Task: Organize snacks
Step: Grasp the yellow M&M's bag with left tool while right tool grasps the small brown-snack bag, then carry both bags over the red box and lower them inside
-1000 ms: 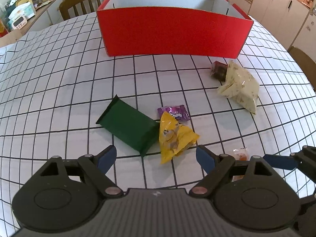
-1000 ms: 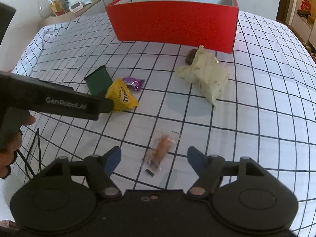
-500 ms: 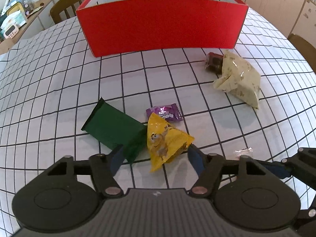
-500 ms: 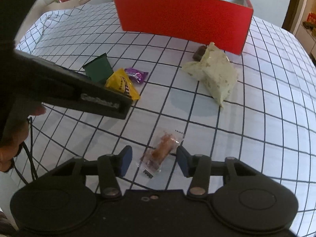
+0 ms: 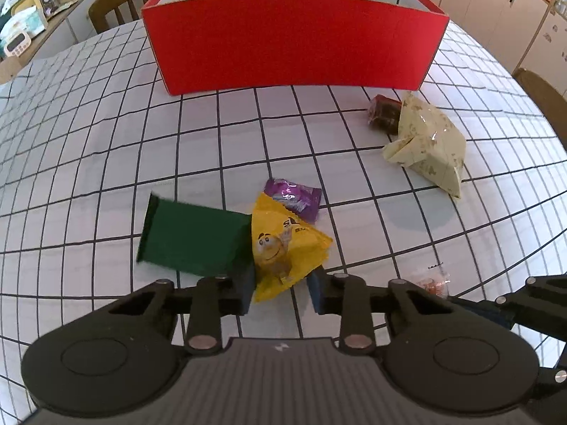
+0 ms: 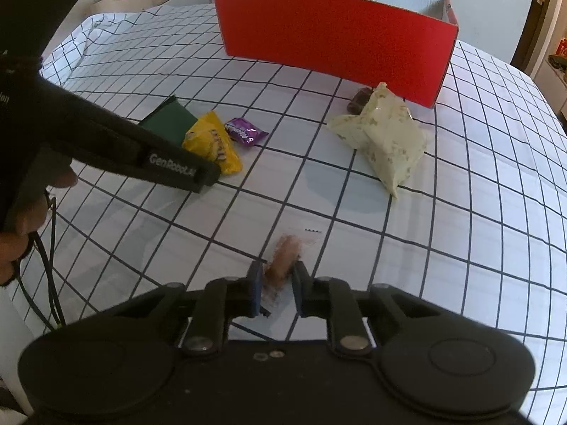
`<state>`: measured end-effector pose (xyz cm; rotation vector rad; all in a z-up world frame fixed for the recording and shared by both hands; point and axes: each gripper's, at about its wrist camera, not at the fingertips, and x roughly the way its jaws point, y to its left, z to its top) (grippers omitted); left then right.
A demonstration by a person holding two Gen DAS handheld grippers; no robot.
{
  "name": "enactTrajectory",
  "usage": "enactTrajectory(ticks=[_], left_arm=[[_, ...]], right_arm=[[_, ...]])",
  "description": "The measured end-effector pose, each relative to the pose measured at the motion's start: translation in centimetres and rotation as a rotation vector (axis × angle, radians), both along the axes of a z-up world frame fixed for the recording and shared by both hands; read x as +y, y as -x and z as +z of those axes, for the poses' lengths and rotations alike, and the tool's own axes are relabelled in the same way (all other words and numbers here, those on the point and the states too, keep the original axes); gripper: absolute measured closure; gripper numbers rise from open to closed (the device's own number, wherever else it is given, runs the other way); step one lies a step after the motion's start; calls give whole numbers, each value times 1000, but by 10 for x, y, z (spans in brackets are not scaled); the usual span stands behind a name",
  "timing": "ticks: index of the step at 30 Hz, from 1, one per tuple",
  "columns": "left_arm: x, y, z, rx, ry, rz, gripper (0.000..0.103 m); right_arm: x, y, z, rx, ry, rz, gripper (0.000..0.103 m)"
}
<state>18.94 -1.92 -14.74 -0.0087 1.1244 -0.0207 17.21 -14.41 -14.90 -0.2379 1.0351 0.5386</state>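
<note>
On the checked tablecloth a yellow candy packet [image 5: 283,244] lies against a dark green packet [image 5: 191,237]. My left gripper [image 5: 281,290] has the yellow packet's near corner between its jaws, which are closing, and both pads press on it. In the right wrist view a small clear-wrapped brownish snack [image 6: 285,251] sits between the closing jaws of my right gripper [image 6: 277,290], pinched by the pads. The red box [image 5: 290,42] stands open-topped at the far side. A purple candy [image 5: 294,194] rests just behind the yellow packet.
A cream patterned bag [image 5: 425,141] and a dark brown wrapped snack [image 5: 382,113] lie near the box's right corner. Wooden chairs [image 5: 117,3] stand behind the table, and a cluttered side counter [image 5: 28,28] is at far left. A person's hand [image 6: 21,219] holds the left tool.
Both pairs of jaws went from wide apart to narrow: the left closed in on the yellow packet, the right on the small wrapped snack. The green packet has shifted a little.
</note>
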Motion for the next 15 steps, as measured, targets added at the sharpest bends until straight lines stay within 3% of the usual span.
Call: enactTrajectory(ticks=[15], left_arm=[[10, 20, 25, -28, 97, 33, 77]], right_arm=[[-22, 0, 28, -9, -122, -56, 90]])
